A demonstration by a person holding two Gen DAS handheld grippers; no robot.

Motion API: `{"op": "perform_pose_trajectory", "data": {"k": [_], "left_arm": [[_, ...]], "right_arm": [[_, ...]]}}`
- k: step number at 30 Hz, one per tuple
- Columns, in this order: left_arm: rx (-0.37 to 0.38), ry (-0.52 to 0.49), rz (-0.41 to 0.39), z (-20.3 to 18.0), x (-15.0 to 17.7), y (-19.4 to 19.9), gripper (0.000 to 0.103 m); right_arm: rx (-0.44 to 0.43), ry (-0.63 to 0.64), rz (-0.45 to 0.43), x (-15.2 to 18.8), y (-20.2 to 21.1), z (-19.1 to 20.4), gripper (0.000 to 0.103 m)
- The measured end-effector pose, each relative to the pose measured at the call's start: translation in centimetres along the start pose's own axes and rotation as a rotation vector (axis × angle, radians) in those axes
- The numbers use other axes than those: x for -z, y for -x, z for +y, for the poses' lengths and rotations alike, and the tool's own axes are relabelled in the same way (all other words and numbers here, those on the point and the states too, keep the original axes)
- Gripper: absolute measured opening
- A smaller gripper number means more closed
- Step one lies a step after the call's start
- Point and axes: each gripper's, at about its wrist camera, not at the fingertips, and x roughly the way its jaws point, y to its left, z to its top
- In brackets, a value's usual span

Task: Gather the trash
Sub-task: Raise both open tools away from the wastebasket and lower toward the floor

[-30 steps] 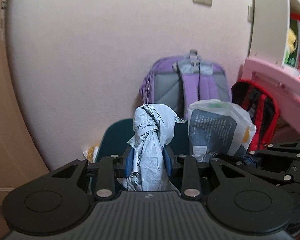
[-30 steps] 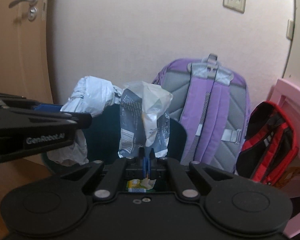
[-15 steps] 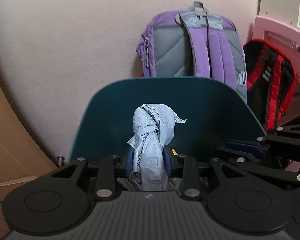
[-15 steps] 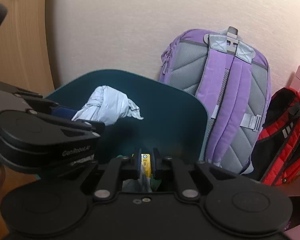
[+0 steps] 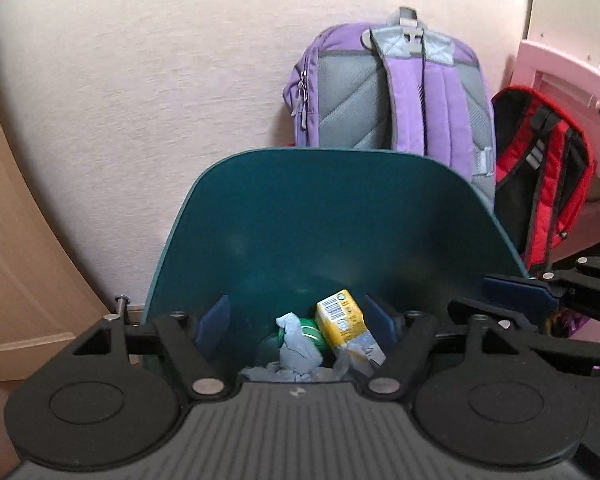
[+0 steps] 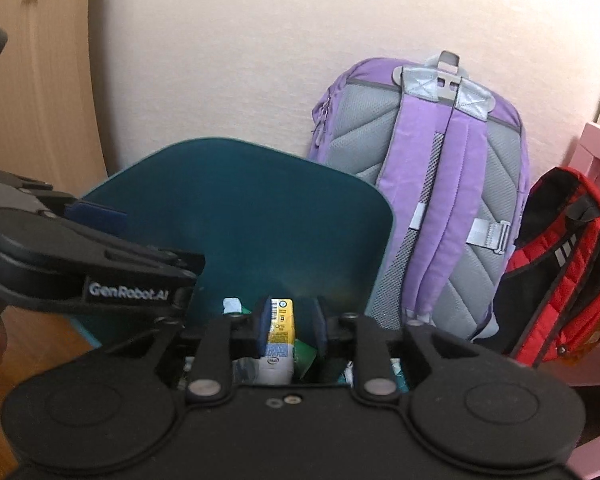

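Grey-blue bag (image 5: pixel 298 350) lying in teal bin (image 5: pixel 332 216) now; your left gripper (image 5: pixel 296 318) spreading wide, empty; right gripper (image 6: pixel 290 326) parting, gripping nothing; both drops looking finished.

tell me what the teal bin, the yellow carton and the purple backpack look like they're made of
Teal bin: probably hard plastic, smooth and matte, with a thin, even rim.
Yellow carton: likely coated paperboard, with folded edges and a printed barcode.
Purple backpack: woven synthetic fabric, with a quilted grey padded back and webbing straps.
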Motion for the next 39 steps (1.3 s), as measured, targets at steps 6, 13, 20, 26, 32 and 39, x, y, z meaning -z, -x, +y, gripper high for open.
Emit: {"op": "perform_pose_trajectory", "data": {"k": [6, 13, 20, 26, 32, 39], "left_arm": [[-0.005, -0.002, -0.025, -0.3, 0.7, 3.5, 0.08], [-0.003, -0.022, -0.051, -0.7, 2.4, 8.5, 0.08], [0.002, -0.028, -0.084, -0.8, 5.5, 14.0, 0.08], [0.006, -0.003, -0.102, -0.6, 8.6, 18.2, 0.08], [0.006, -0.006, -0.109, -0.5, 11.9, 20.8, 0.08], [0.012, -0.007, -0.081, -0.4, 16.1, 21.1, 0.084]], "right_arm": [[-0.01, 0.002, -0.029, 0.3, 3.6, 0.4, 0.032], [-0.027, 0.008, -0.053, 1.8, 8.5, 0.8, 0.038], [-0.044, 0.024, -0.073, 4.1, 13.3, 2.1, 0.044], [-0.068, 0.022, -0.09, 6.5, 17.0, 3.1, 0.05], [-0.095, 0.036, -0.091, 9.7, 19.3, 4.5, 0.056], [-0.113, 0.043, -0.045, 14.1, 18.8, 5.8, 0.064]]}}
